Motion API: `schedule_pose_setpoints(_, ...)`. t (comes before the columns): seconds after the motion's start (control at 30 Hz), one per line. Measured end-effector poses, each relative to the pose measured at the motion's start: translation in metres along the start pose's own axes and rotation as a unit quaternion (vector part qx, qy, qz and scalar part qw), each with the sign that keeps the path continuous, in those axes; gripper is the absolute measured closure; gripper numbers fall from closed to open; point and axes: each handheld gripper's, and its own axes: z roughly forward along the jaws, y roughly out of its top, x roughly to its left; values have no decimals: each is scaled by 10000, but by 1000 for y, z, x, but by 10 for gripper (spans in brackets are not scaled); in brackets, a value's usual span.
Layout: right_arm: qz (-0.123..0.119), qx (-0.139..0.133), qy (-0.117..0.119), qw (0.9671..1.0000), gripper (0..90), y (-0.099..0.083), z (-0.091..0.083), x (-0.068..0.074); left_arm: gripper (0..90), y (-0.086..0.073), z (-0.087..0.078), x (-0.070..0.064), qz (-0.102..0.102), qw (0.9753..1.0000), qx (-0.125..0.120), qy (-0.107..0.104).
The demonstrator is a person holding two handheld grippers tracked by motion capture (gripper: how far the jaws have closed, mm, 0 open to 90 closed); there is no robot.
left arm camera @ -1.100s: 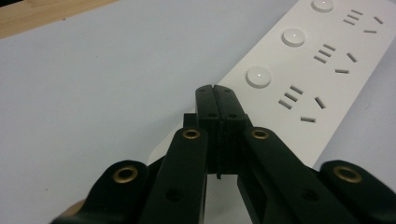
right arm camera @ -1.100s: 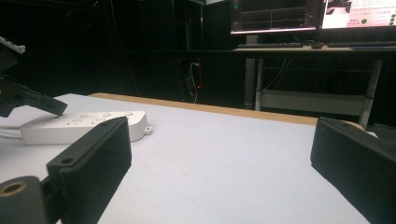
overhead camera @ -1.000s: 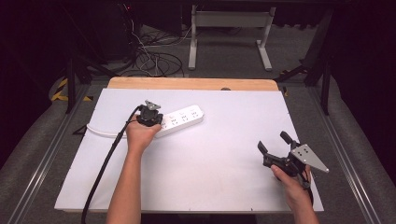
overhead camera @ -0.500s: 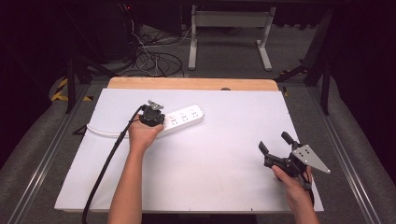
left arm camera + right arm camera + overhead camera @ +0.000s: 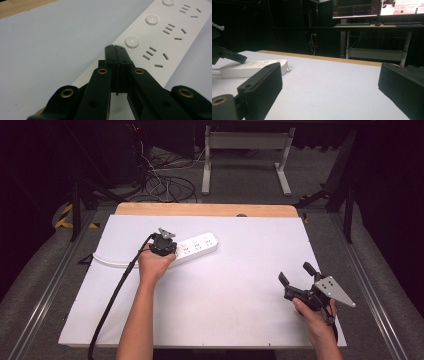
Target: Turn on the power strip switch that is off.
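White table: left gripper jaws pressed together, seemingly touching power strip; right gripper spread, well apart

Left gripper edged right along power strip — slightly.

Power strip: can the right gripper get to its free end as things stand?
Probably yes. The right gripper is open, and bare table lies between it and the power strip. The left gripper, shut, sits at the strip's other end.
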Motion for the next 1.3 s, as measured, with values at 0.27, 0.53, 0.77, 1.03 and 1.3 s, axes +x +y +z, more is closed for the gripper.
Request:
schedule_pose_setpoints(0.27,-1,15,-5,10000,58,0,-1,0,900,-4,0,4,-259,9995,-170,-84)
schedule_pose_setpoints(0.53,10,12,-14,10000,58,0,-1,-1,900,-5,-2,5,-242,9996,-107,-40)
schedule_pose_setpoints(0.77,27,-24,-22,10000,58,2,-2,0,900,-3,-1,2,-161,9999,-29,38)
schedule_pose_setpoints(1.03,47,-60,-47,10000,58,3,-4,-2,900,-2,-1,2,-187,9998,23,22)
schedule_pose_setpoints(1.3,28,-63,-32,10000,58,3,-3,-2,900,-2,-1,4,-232,9997,37,-48)
